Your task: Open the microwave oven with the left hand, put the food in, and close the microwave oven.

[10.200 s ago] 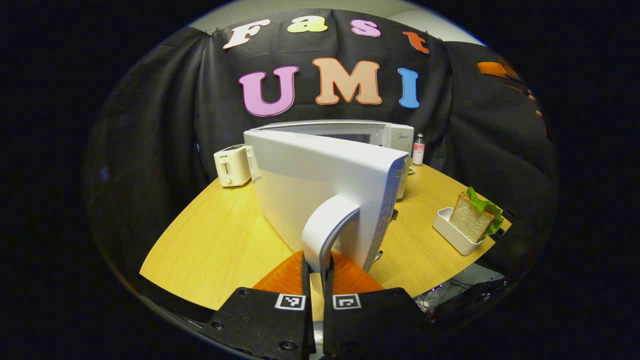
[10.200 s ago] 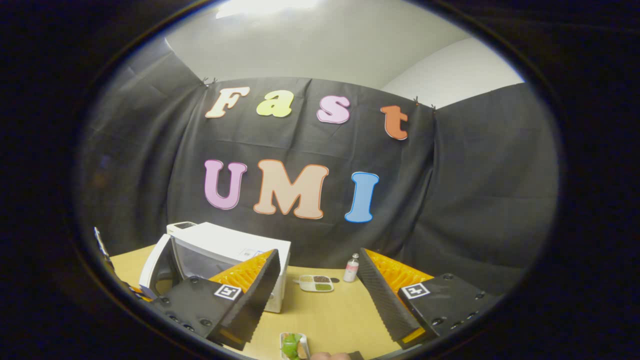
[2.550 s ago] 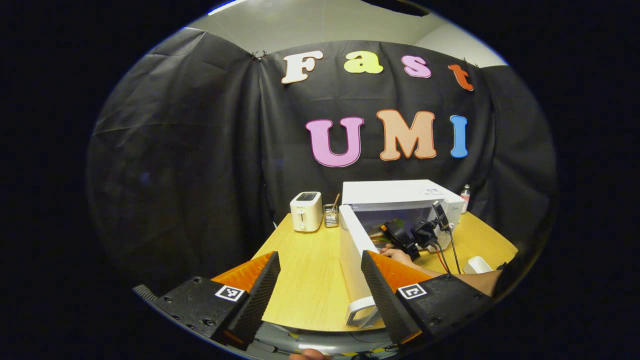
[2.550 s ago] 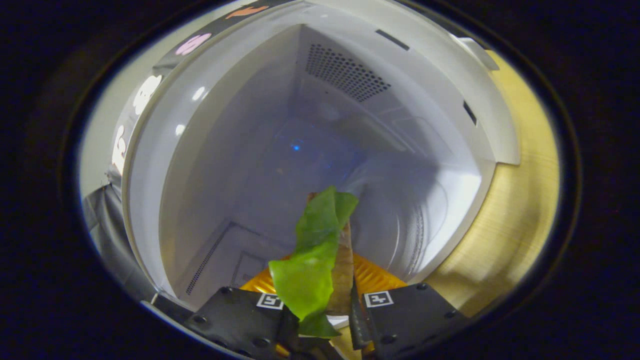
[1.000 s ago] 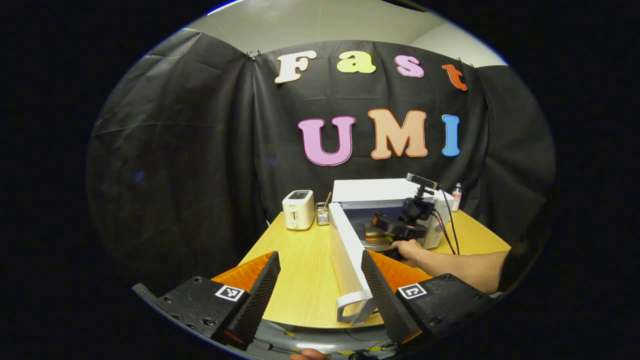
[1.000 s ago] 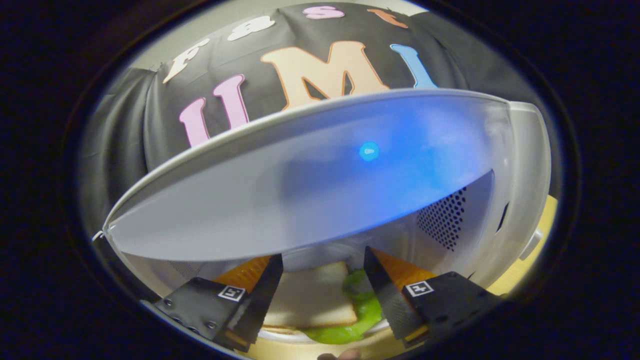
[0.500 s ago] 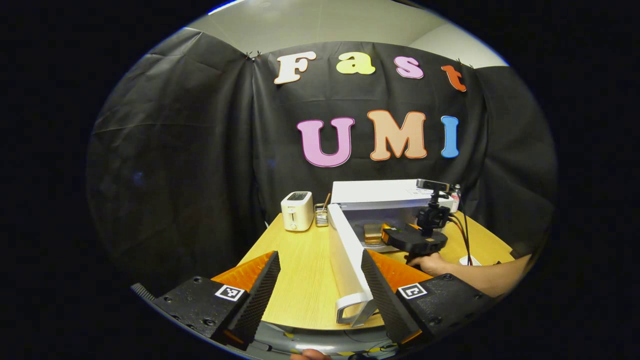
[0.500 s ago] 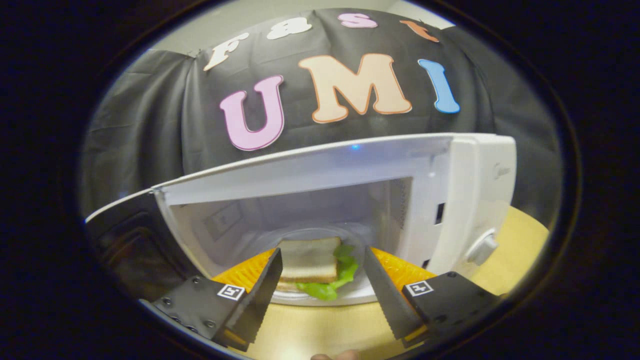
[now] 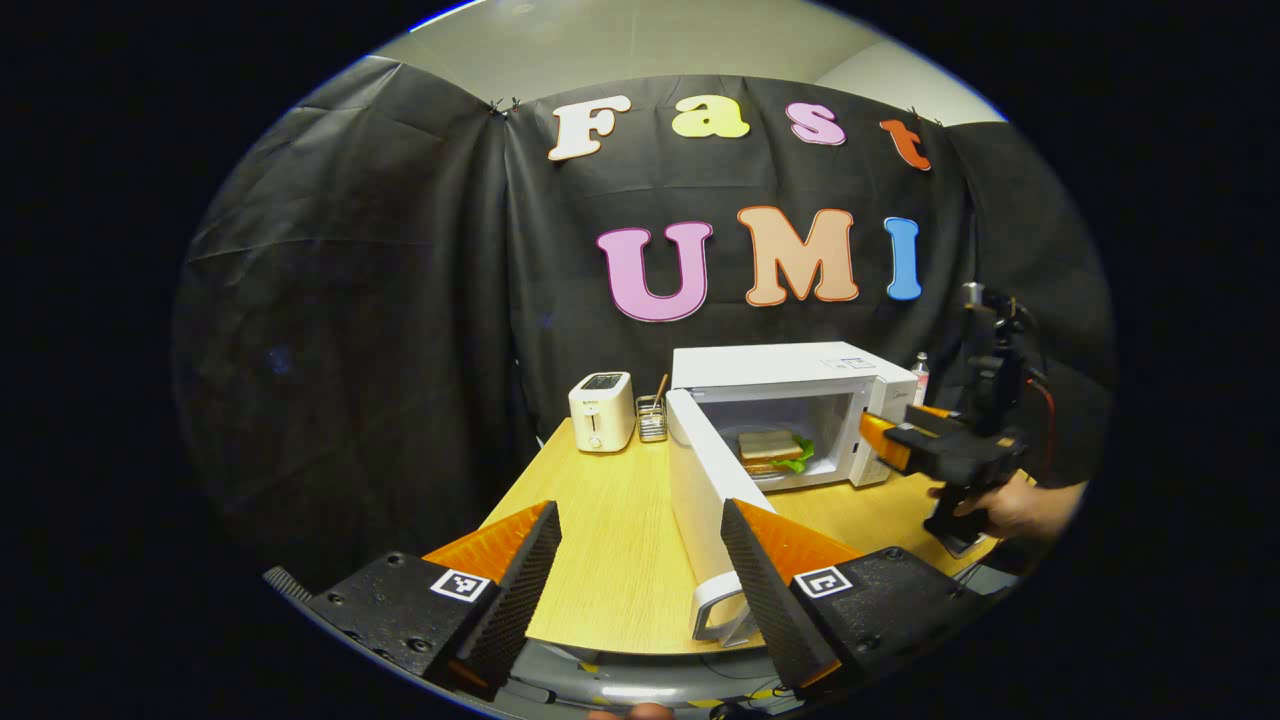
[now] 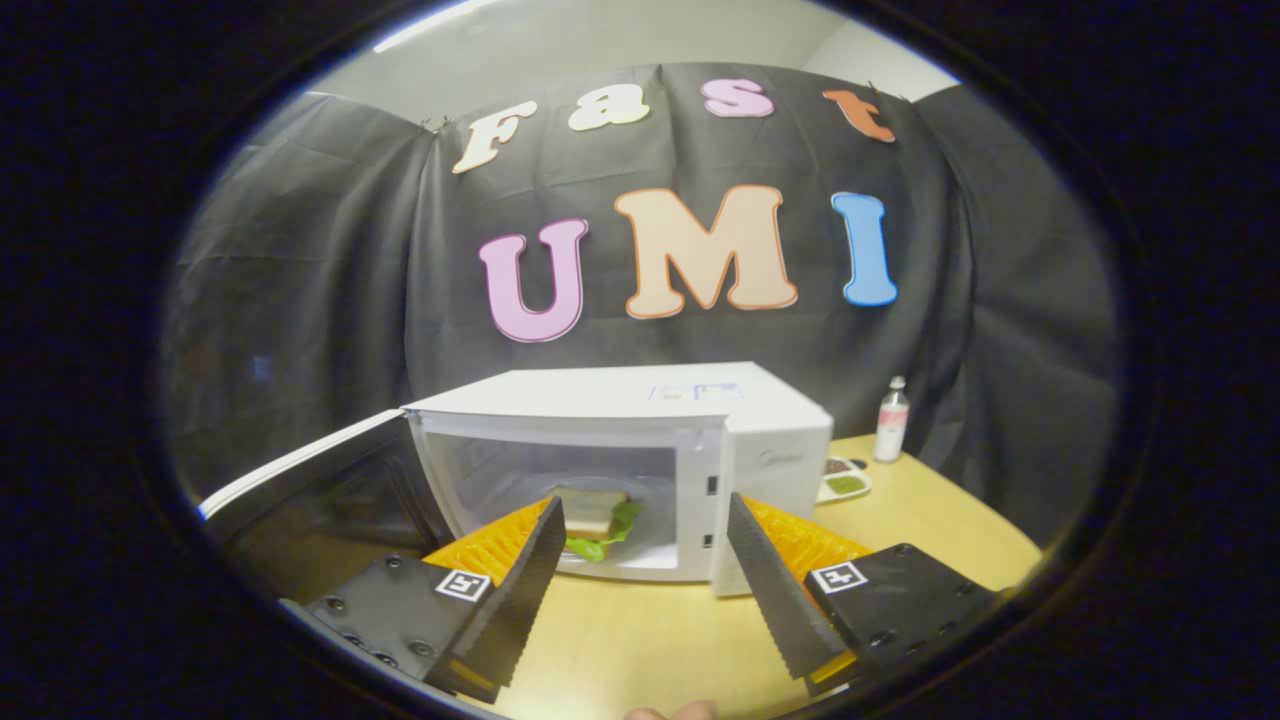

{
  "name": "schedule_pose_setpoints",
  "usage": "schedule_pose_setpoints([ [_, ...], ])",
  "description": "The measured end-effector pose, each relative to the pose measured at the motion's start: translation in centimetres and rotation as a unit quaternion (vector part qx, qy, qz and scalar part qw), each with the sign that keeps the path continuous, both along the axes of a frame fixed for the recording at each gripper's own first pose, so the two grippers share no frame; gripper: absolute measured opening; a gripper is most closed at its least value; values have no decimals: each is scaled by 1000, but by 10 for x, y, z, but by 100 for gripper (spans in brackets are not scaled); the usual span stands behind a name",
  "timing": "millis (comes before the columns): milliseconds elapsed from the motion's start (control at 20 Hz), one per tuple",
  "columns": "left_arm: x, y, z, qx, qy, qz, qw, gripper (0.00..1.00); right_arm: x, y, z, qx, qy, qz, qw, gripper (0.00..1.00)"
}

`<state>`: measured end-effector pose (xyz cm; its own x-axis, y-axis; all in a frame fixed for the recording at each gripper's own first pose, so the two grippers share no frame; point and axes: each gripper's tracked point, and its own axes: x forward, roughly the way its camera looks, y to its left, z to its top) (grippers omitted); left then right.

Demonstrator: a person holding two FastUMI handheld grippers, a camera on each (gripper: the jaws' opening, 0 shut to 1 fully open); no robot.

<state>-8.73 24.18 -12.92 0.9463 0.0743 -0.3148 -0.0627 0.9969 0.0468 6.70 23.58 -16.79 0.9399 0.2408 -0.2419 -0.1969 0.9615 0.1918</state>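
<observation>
Microwave oven [image 9: 790, 400] stands on the wooden table [image 9: 600, 560] with its door [image 9: 705, 510] swung wide toward the front edge, so the opening step looks done. Inside on the turntable lies the sandwich [image 10: 595, 518], bread with green lettuce, so loading looks done too; only closing the door is left. The left gripper [image 9: 640, 570] hangs at the table's near edge with jaws spread and empty, the door handle [image 9: 715, 620] just beside its right finger, not between them. The right gripper [image 10: 640, 580] is released and holds nothing, set apart from the oven's mouth, the sandwich well beyond its fingertips.
</observation>
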Motion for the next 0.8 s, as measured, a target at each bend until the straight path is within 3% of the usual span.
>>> schedule_pose_setpoints([
  [50, 1, 2, 2, 0, -4, 2, 1000, 93, -1, -9, 10, 2, -5, -4, 1000, 92],
  [100, 0, 2, 3, -1, -6, -1, 1000, 91, -2, -19, 23, 7, -12, -12, 1000, 99],
  [200, -4, 1, -1, 8, -4, -6, 1000, 84, -4, -40, 48, 15, -23, -28, 999, 99],
  [250, -5, 4, -8, 14, 1, -5, 1000, 75, -5, -49, 58, 14, -30, -33, 999, 99],
  [350, -2, 17, -14, 29, 11, 30, 999, 37, -8, -62, 77, 7, -50, -39, 998, 99],
  [450, -4, 3, -22, 11, 22, 20, 1000, 0, -11, -73, 91, 5, -61, -38, 997, 99],
  [500, -4, -9, -24, 9, 20, 8, 1000, 0, -11, -81, 96, 1, -64, -42, 997, 92],
  [650, 2, -18, -45, 44, 33, -8, 998, 1, -8, -105, 117, -2, -78, -57, 995, 92],
  [800, 0, -34, -58, 44, 47, -22, 998, 0, -9, -127, 136, -3, -95, -71, 993, 92],
])
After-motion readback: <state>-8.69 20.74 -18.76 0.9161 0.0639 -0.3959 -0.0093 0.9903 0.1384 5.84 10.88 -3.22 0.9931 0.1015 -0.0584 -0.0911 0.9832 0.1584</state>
